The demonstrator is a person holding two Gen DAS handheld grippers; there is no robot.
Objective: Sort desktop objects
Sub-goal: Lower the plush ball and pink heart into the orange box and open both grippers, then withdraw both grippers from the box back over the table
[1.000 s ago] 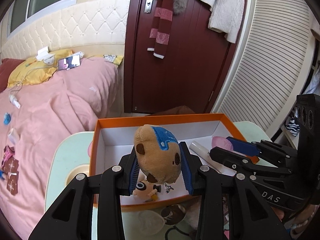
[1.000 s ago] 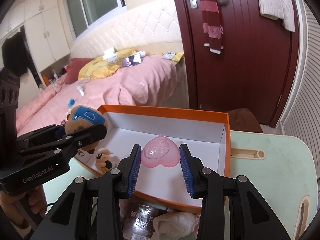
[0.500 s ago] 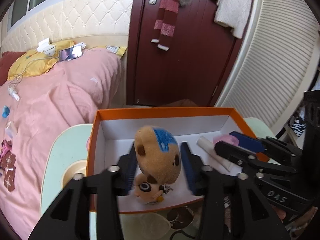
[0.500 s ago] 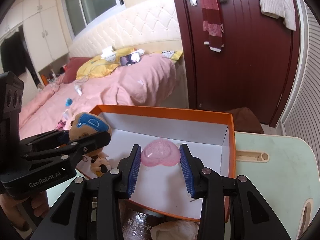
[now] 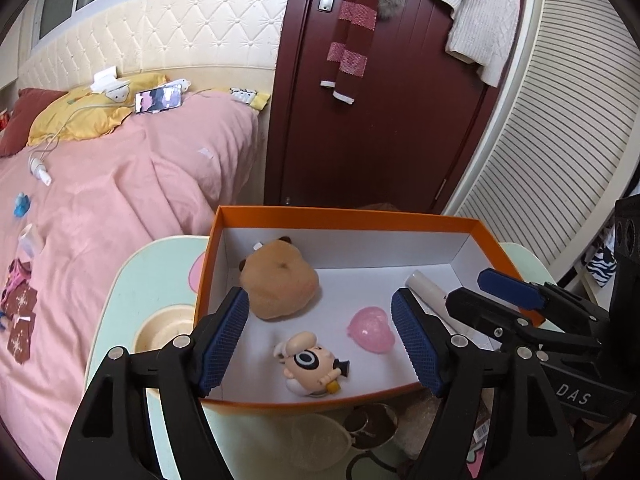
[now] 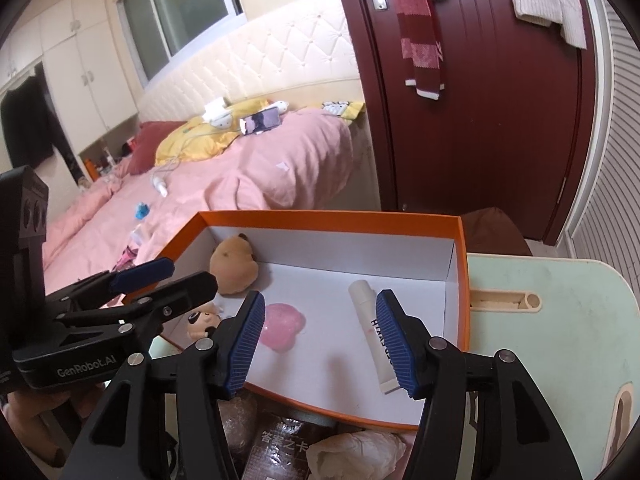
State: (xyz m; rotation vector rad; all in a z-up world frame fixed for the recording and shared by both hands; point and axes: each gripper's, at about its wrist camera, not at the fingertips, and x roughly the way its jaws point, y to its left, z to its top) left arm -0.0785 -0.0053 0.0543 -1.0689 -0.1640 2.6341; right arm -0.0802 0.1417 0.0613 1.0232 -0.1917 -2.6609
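Observation:
An orange box [image 5: 344, 214] [image 6: 462, 280] with a white inside sits on the pale green table. In it lie a brown plush toy [image 5: 280, 284] [image 6: 233, 266], a pink heart-shaped case [image 5: 370, 328] [image 6: 282, 326], a small cartoon figure [image 5: 314, 364] [image 6: 202, 320] and a white tube [image 5: 428, 292] [image 6: 374, 332]. My left gripper [image 5: 320, 340] is open and empty above the box's near edge. My right gripper [image 6: 320, 344] is open and empty above the box, between the heart case and the tube.
On the table in front of the box lie a dark book [image 6: 280, 448], crumpled white paper [image 6: 356, 454], a metal piece [image 5: 372, 424] and a clear round lid [image 5: 320, 436]. A pink bed [image 5: 100, 208] stands left, a dark red door [image 5: 380, 120] behind.
Both grippers have opened. The plush toy has dropped from the left gripper into the box. The pink heart case has dropped from the right gripper onto the box floor.

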